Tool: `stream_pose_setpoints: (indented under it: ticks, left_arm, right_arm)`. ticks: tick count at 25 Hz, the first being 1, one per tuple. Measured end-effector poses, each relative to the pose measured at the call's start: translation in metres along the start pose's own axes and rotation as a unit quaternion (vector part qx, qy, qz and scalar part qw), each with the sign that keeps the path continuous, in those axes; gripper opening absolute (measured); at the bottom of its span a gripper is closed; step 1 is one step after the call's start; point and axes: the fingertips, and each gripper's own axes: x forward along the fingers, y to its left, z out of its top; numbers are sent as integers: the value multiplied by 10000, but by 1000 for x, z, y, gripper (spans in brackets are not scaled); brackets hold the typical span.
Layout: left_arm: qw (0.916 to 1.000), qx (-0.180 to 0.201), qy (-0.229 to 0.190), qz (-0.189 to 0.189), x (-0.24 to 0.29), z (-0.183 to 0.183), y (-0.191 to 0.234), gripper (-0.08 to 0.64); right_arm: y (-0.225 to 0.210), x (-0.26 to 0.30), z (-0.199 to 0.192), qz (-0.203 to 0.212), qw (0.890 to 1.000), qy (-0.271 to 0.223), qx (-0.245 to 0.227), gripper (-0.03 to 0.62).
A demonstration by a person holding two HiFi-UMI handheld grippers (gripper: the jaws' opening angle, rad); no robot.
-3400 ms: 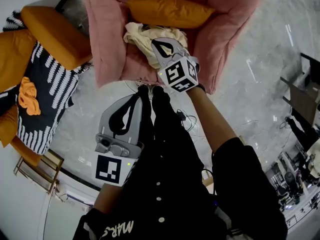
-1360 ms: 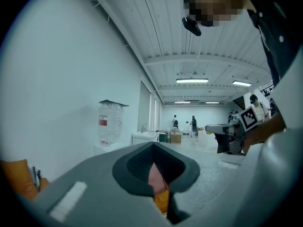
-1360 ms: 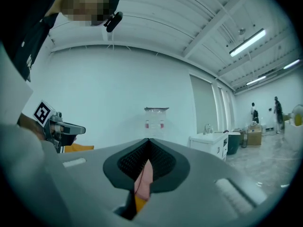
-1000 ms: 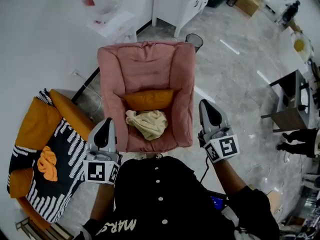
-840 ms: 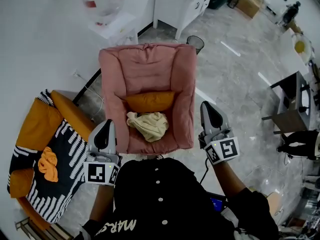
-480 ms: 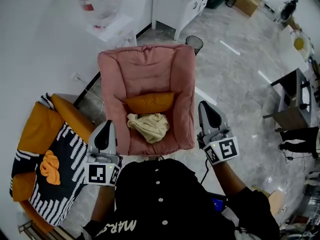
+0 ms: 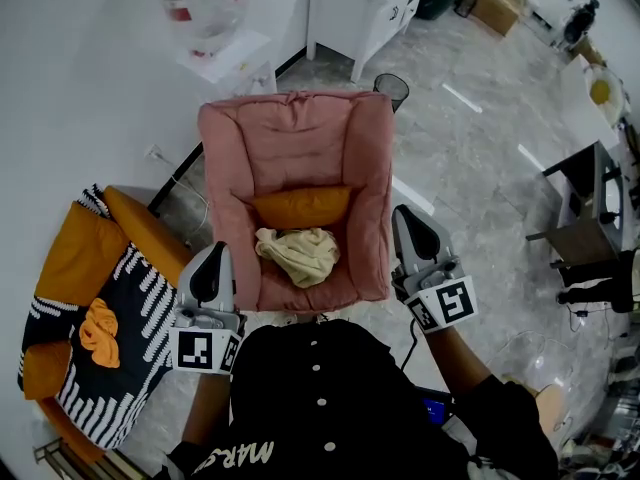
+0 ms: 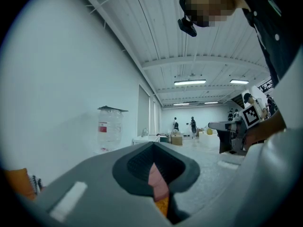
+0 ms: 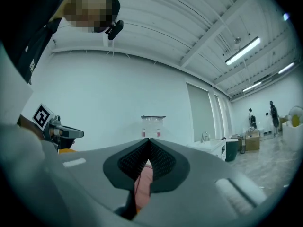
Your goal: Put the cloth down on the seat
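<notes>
Left tongs (image 7: 212, 260) and right tongs (image 7: 405, 223) clenched empty; the loosely heaped cloth (image 7: 297, 254) mid-frame may slide off the seat (image 7: 278, 290).

The pale cream crumpled cloth (image 7: 297, 253) lies by an orange oblong cushion (image 7: 302, 206) on a dusty-pink padded armchair (image 7: 290, 138). The throw (image 7: 120, 318) on the neighbouring orange seat (image 7: 70, 253) looks black-and-white striped.

Pink armchair (image 7: 297, 138) on grey marble floor (image 7: 470, 178). On its seat (image 7: 285, 290): orange cushion (image 7: 300, 208) against armchair back; cream cloth (image 7: 297, 253) crumpled in front of cushion, touching it. Behind armchair on floor: black bin (image 7: 391, 89), white cabinet (image 7: 358, 3).
</notes>
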Motion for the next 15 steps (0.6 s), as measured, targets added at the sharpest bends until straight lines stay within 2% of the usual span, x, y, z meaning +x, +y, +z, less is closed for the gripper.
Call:
stream_pose_setpoints:
  ticks: [4, 15]
  left_arm:
    - [10000, -62, -8, 42, 0, 2, 3, 0]
    - [10000, 2, -12, 0, 2, 2, -6, 0]
  right_arm:
    - [5, 1, -3, 120, 9999, 18, 12, 26]
    - [5, 2, -1, 131, 9999, -28, -4, 26]
